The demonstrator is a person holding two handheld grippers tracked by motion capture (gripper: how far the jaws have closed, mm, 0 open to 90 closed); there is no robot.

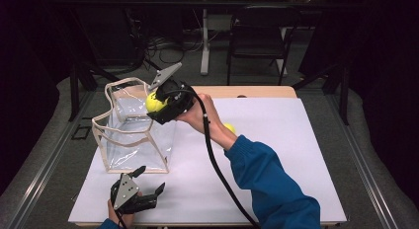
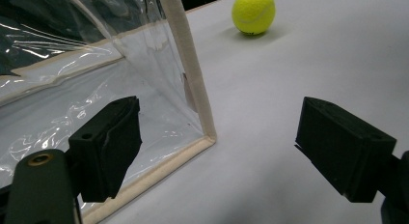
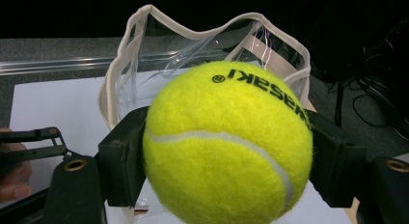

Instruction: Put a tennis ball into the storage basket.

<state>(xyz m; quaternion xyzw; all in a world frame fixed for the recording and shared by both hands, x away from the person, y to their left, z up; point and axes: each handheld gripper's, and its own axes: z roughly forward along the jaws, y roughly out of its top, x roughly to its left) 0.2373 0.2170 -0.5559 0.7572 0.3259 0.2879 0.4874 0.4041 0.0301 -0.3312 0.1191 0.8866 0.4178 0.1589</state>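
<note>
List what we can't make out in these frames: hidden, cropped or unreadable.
- High view: second tennis ball on the table is mostly hidden behind the right forearm.
- High view: held tennis ball is partly covered by the right tool.
- Right gripper view: the clear bag interior is blocked by the held ball; the floor of the bag can't be checked.
- Left gripper view: the bag top is cut off by the frame edge; left tool open, holding nothing.

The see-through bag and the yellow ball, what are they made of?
The bag looks like thin clear plastic: shiny, crinkled, and you see the table through it. Its cream edging seems to be woven fabric tape, matte and stitched-looking. The ball held in the right gripper looks like a tennis ball: fuzzy yellow felt with a pale curved seam, probably rubber inside, though that is hidden.
</note>
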